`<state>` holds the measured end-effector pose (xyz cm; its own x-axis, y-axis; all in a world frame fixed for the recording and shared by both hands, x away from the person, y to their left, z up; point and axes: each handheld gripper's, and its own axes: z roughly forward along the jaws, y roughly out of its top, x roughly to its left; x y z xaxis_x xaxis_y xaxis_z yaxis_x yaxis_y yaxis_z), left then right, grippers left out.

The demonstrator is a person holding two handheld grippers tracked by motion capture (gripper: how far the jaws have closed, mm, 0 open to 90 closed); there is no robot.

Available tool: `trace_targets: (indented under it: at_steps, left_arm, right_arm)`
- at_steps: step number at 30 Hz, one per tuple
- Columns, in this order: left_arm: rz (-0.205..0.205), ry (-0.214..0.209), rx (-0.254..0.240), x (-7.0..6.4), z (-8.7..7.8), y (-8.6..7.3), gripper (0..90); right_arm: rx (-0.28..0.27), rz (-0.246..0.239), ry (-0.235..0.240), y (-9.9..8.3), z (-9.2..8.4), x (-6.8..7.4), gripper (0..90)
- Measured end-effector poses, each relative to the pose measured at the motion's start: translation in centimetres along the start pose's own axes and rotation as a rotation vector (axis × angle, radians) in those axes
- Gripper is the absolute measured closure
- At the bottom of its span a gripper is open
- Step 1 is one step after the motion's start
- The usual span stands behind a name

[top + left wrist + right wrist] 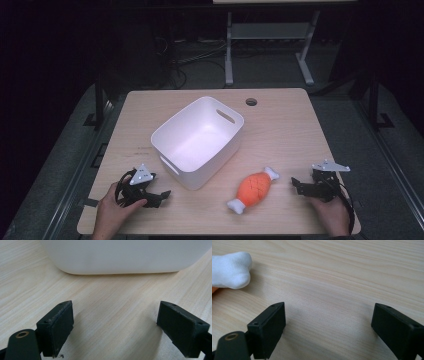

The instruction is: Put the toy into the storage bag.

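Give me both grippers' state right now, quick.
Left gripper: open, empty, facing the white bin.
Right gripper: open, empty, near the plush meat toy.

– What do we carry? 
– Our left gripper [159, 195] and right gripper [299, 186] are black, each topped by a grey three-cornered plate, with a black cable looping off. 
– And up close? 
– Blocky dark pads [58, 326], small screw holes, a brass-ringed hole.
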<state>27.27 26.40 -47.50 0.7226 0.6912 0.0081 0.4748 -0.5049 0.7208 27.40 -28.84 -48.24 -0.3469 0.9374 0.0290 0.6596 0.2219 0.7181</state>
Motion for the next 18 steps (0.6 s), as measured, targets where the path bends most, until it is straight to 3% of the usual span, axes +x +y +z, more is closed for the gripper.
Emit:
trace_targets:
  at_steps: [8, 11, 12, 14, 17, 18]
  left_arm:
    - [-0.002, 0.001, 0.001, 0.0, 0.0, 0.0, 13.1]
    - [-0.001, 0.001, 0.001, 0.0, 0.0, 0.0, 13.1]
    - [-0.001, 0.002, 0.000, 0.0, 0.0, 0.0, 13.2]
    - [-0.002, 0.003, 0.000, -0.1, -0.1, -0.1, 13.3]
    - [-0.005, 0.002, 0.001, -0.1, -0.1, -0.1, 13.3]
    - [-0.005, 0.002, 0.001, -0.1, -0.1, -0.1, 13.3]
  right_arm:
    - [0.006, -0.010, 0.009, 0.1, -0.1, -0.1, 14.9]
    - [0.020, -0.024, 0.018, 0.2, -0.4, 0.1, 22.1]
    - [0.028, -0.032, 0.037, 0.5, -0.8, 0.3, 32.7]
    - [0.024, -0.037, 0.045, 0.6, -1.0, 0.5, 37.8]
    - [0.030, -0.082, 0.092, 0.8, -1.6, 1.3, 67.7]
    - [0.030, -0.082, 0.092, 0.8, -1.6, 1.3, 67.7]
